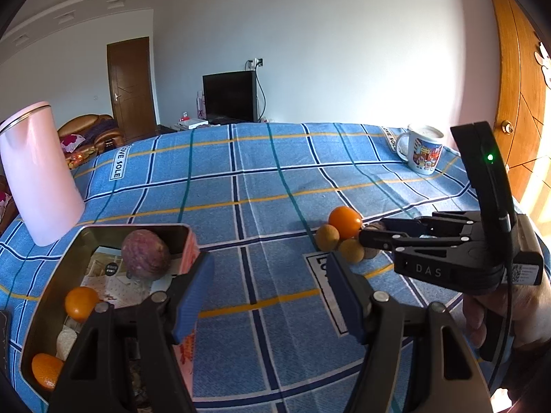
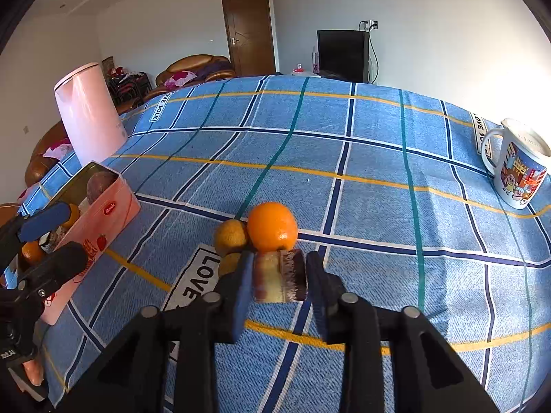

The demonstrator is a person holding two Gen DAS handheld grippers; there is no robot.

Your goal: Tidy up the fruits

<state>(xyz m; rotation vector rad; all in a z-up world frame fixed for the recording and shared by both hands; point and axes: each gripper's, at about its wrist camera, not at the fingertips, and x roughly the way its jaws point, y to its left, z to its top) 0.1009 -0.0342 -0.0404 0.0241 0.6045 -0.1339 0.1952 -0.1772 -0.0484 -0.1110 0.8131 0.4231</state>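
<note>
Fruit pile mid-cloth: 1 orange [image 2: 272, 227], 2 small tan fruits [image 2: 230, 236] just left of it, touching; a 3rd brownish one shows only in left view, half hidden. Pink tin [image 2: 103, 216] at left holds 2 more oranges [image 1: 81, 303] + 1 purple fruit [image 1: 146, 254]. Right gripper [image 2: 275, 277] part open around a brown-yellow block [image 2: 279, 277], contact w/ pads unclear. Left gripper [image 1: 268, 296] wide open, holding nothing, next to tin. Pink kettle [image 2: 90, 117] far left, mug [image 2: 520, 168] far right.

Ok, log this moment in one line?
left claw: open, empty, beside tin | right claw: around brown-and-yellow piece, contact unclear | orange: on cloth
</note>
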